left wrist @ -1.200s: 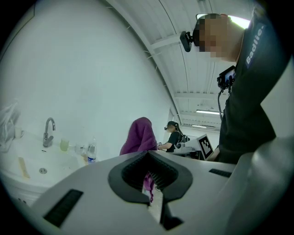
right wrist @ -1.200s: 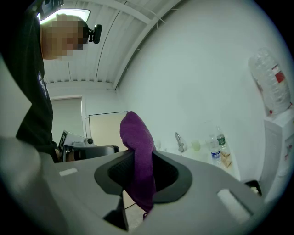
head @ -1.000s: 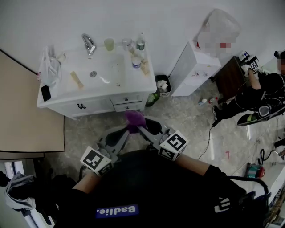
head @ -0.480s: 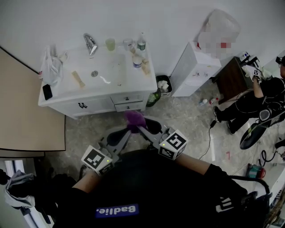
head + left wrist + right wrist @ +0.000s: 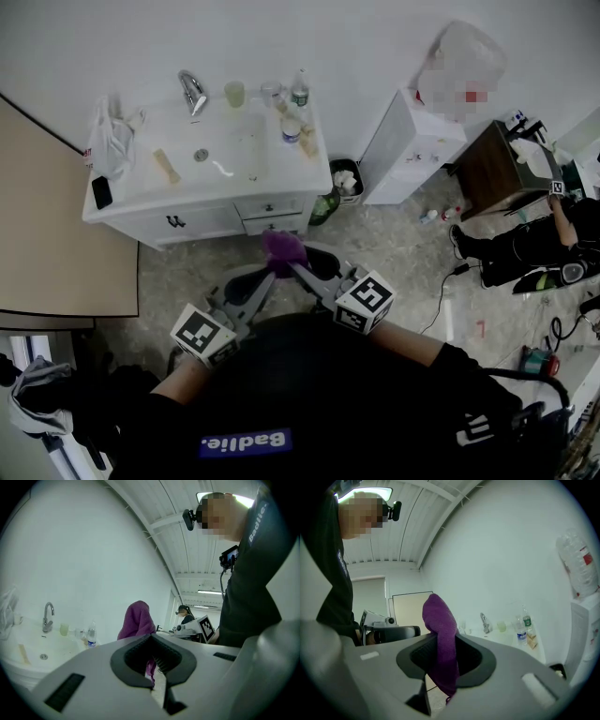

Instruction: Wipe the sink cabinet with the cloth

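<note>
Cloth (image 5: pixel 440 639) — purple, bunched, limp

The purple cloth (image 5: pixel 440 620) is dipping out of sight behind the jaws of the right gripper (image 5: pixel 440 677). Whether the left gripper (image 5: pixel 157 679) is pinching it too is unclear. The person's dark torso (image 5: pixel 309 394) is covering both grippers' rear ends. The small countertop items (image 5: pixel 291 131) are showing too small to identify.

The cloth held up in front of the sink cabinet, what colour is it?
Plain purple. The cloth shows best in the right gripper view.
</note>
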